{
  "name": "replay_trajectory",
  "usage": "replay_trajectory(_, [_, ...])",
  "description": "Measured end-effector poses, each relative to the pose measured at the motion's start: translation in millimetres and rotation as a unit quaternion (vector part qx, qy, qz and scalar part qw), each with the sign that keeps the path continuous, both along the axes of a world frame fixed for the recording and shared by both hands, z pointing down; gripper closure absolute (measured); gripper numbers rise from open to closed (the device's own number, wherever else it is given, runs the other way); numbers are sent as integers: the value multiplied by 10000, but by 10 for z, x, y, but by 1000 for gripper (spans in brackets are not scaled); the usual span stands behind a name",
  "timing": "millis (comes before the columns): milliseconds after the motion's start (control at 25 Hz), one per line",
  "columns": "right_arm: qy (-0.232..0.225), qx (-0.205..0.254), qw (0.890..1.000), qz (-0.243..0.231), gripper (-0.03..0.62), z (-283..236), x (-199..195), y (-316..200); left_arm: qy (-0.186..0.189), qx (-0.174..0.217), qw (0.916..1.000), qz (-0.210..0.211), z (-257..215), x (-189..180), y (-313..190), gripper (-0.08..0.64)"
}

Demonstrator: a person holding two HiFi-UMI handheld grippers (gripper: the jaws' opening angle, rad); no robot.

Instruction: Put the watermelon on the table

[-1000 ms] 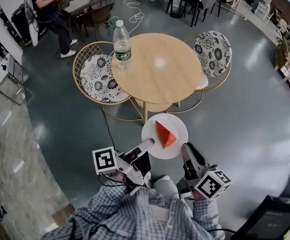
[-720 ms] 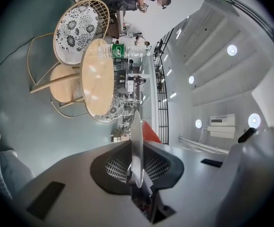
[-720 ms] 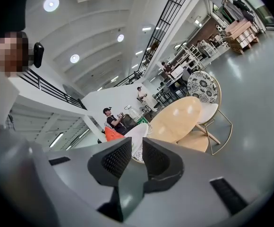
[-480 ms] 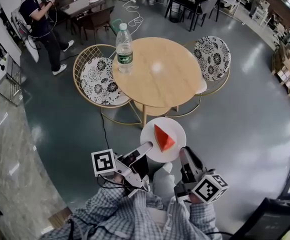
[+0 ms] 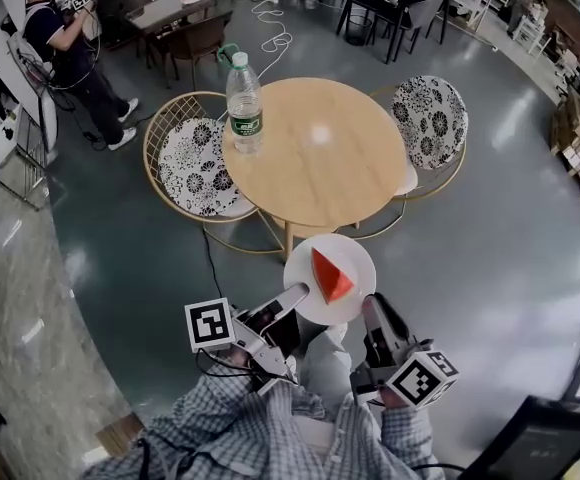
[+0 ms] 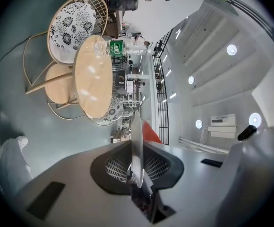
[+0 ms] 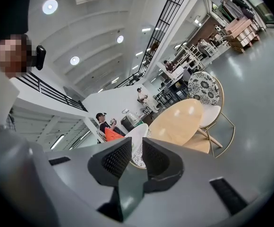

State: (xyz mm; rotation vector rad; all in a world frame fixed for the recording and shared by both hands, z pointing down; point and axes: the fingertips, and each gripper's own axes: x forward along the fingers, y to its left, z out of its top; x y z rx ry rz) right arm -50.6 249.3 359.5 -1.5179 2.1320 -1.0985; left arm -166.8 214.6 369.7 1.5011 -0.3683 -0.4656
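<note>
A red watermelon wedge lies on a white plate that I carry level between both grippers, just short of the near edge of the round wooden table. My left gripper is shut on the plate's left rim; in the left gripper view the plate runs edge-on between the jaws, with the wedge behind it. My right gripper is shut on the right rim. The right gripper view shows the plate entering the jaws, the wedge and the table beyond.
A water bottle stands at the table's far left edge. Two patterned wire chairs flank the table. A person stands at the far left, near dark tables and floor cables. Shelves line the right wall.
Both grippers and the plate have come slightly nearer the table's edge. The person at the far left has stood up from a seat.
</note>
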Motion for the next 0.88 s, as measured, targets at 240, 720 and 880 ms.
replay_trajectory(240, [-53,11,9999,-150,518,20,304,-377,-43,-31,9999,-133,10,294,-335,509])
replay_trajectory(720, [-184,112,9989,-423,518,-22,866,-1048,-8,-107,9989,-457,10,833,-927,509])
replay_trajectory(880, [-110,51,9987,-494,518,17,1057,-1185,-74,-118,9987,-491,19,1028,-1053,509])
